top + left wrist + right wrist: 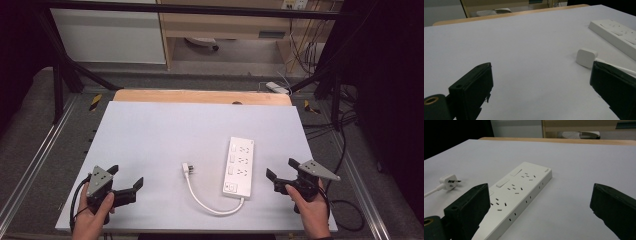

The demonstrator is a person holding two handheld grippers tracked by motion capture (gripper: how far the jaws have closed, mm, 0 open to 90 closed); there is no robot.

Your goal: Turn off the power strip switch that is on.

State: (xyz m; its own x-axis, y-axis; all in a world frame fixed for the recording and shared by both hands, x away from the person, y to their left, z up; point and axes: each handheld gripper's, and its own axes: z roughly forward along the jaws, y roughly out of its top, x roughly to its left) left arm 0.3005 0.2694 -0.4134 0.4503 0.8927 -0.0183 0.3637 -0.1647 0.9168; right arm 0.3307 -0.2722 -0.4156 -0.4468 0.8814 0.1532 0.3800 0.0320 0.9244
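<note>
We held both tongs wide open and empty over the near edge of the counter, the left tongs well to the left of the power strip and the right tongs just to its right. The strip lay flat on the counter, its cord curling off its near end and round to the plug, which rested just left of the strip, pins pointing away from it as far as we could tell. From the left tongs' own view the plug sat close ahead of the right-hand jaw. We judged the plug the risky piece: small, smooth and lying loose, it could skid or twist away if the jaws closed off-centre. Lifting it too fast could let the stiff cord tug the strip askew. The strip was light too, so unless the right tongs pinned it, pushing a plug into a socket might shove it across the counter.
</note>
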